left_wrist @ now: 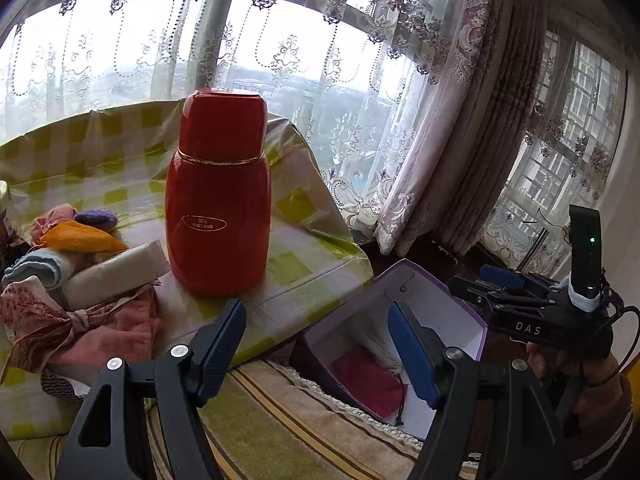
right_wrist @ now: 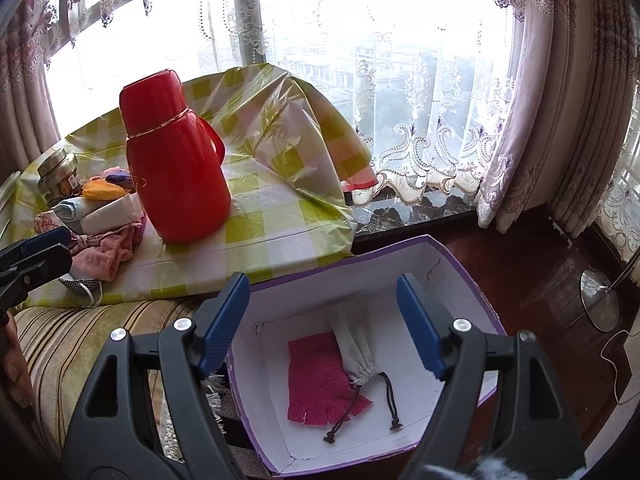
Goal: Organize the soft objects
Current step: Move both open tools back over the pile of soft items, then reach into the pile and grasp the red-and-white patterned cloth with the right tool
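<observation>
Two soft items already lie in the purple-edged cardboard box (right_wrist: 460, 276) at the near right, below the counter's edge: a pink knitted glove (right_wrist: 320, 380) flat on the box floor and a grey drawstring pouch (right_wrist: 356, 344) lying partly over it. The bulk of the job looks undone: a pile of soft things (left_wrist: 80, 280) sits at the left of the counter (right_wrist: 280, 216), just beside the red thermos (left_wrist: 218, 192), among them an orange piece, a purple knit, a pale blue roll, a cream folded cloth and pink fabric tied in a knot. Right gripper (right_wrist: 324, 324) hangs over the open box, fingers spread wide, nothing between them. Left gripper (left_wrist: 316, 352) sits near the counter's front edge, fingers likewise spread and empty. Hard to read: the pile is cut off at the left frame edge and its pieces overlap, so a count is not possible. A lidded jar (right_wrist: 60, 172) behind the pile is half hidden. Whatever lies under the checked cloth's raised far fold cannot be seen.
</observation>
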Motion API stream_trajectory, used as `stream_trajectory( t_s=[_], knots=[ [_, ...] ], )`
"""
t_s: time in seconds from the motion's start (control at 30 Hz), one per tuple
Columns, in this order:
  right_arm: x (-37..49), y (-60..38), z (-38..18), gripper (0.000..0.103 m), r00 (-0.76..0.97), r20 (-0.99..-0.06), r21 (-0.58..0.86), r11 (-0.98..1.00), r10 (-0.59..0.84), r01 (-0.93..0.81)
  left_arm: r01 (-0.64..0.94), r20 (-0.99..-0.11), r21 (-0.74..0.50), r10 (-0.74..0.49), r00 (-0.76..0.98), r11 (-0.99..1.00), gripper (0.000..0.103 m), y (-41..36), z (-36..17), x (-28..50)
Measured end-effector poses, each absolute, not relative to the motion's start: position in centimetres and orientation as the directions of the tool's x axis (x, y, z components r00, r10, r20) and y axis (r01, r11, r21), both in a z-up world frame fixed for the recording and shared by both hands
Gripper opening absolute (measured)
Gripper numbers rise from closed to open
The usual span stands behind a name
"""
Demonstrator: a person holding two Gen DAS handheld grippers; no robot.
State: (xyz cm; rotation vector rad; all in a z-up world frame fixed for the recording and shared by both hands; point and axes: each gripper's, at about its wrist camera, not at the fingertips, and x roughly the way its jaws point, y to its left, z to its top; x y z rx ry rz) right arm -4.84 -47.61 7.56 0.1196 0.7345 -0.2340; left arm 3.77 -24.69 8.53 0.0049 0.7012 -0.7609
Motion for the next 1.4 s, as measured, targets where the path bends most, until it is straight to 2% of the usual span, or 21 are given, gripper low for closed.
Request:
stream_trajectory(
  t_s=[0.47, 0.67, 0.9, 1.1, 1.27, 1.4],
  knots=[
    [-1.9, -41.0, 6.9, 0.078, 0.693, -0.720, 0.034, 0.994, -0.048, 0.104, 0.395, -0.568, -0.344, -0.524, 0.635, 0.852, 0.074, -12.1, 7.2, 6.6],
    [0.8, -37.5, 6.0, 0.078, 0.665, -0.736, 0.189, 0.982, 0.129, 0.019, 0.339, -0.560, -0.355, -0.489, 0.669, 0.871, 0.074, -8.9, 7.0, 7.1],
    [5.7, -33.2, 4.5, 0.078, 0.603, -0.725, 0.418, 0.909, 0.333, 0.000, 0.299, -0.558, -0.366, -0.465, 0.687, 0.881, 0.074, -6.6, 6.5, 7.4],
    [9.5, -29.9, 3.8, 0.077, 0.572, -0.693, 0.540, 0.842, 0.439, 0.008, 0.268, -0.552, -0.376, -0.447, 0.704, 0.887, 0.074, -4.7, 6.3, 7.7],
    [12.6, -27.9, 1.8, 0.066, 0.513, -0.691, 0.617, 0.785, 0.509, 0.052, 0.242, -0.550, -0.389, -0.435, 0.713, 0.889, 0.074, -3.2, 6.1, 8.0],
    [14.5, -26.5, 0.2, 0.064, 0.472, -0.682, 0.667, 0.739, 0.558, 0.090, 0.221, -0.549, -0.407, -0.431, 0.716, 0.886, 0.074, -2.2, 5.8, 8.3]
  ],
)
